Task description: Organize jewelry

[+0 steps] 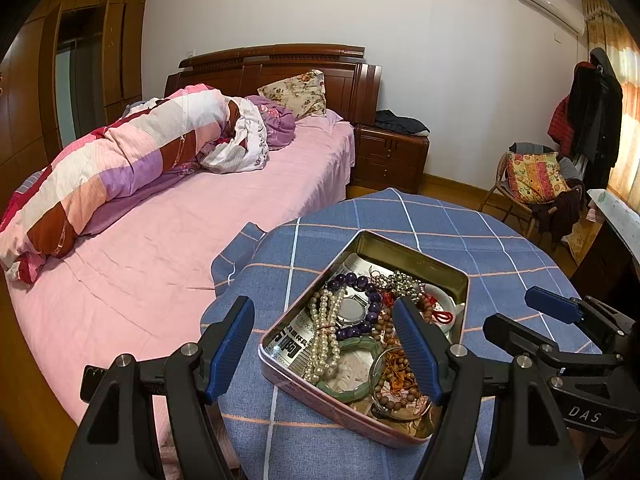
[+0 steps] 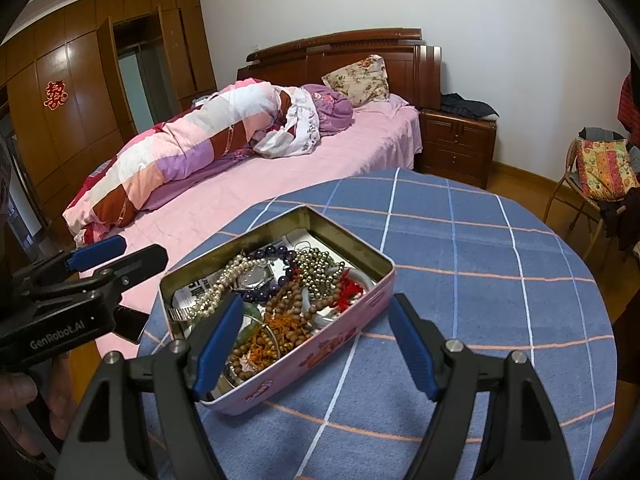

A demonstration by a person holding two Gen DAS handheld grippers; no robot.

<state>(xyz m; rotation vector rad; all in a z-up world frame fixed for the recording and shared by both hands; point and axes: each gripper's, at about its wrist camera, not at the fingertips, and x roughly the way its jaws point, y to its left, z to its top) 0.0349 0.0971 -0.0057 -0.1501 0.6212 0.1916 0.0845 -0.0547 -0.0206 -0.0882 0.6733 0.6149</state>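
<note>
- Left wrist cam: sits behind left gripper (image 1: 324, 344), looks fwd along its fingers, tilted down; close over the tin (image 1: 460, 280) on the blue checked surface (image 1: 500, 248). Bed (image 1: 160, 248) fills left half, wall w/ AC unit (image 1: 548, 0) top right.
- Right wrist cam: behind right gripper (image 2: 316, 344), same fwd-down angle, close; tin (image 2: 352, 240) sits left of centre, more bare surface (image 2: 480, 260) to the right.
- Each cam catches the other gripper at frame edge: right gripper (image 1: 560, 312) at right edge of left view, left gripper (image 2: 100, 256) at left edge of right view.
- Shared: tin, surface, bed (image 2: 240, 200), nightstand (image 1: 392, 156), chair (image 1: 532, 184), wardrobe (image 2: 80, 100).
</note>
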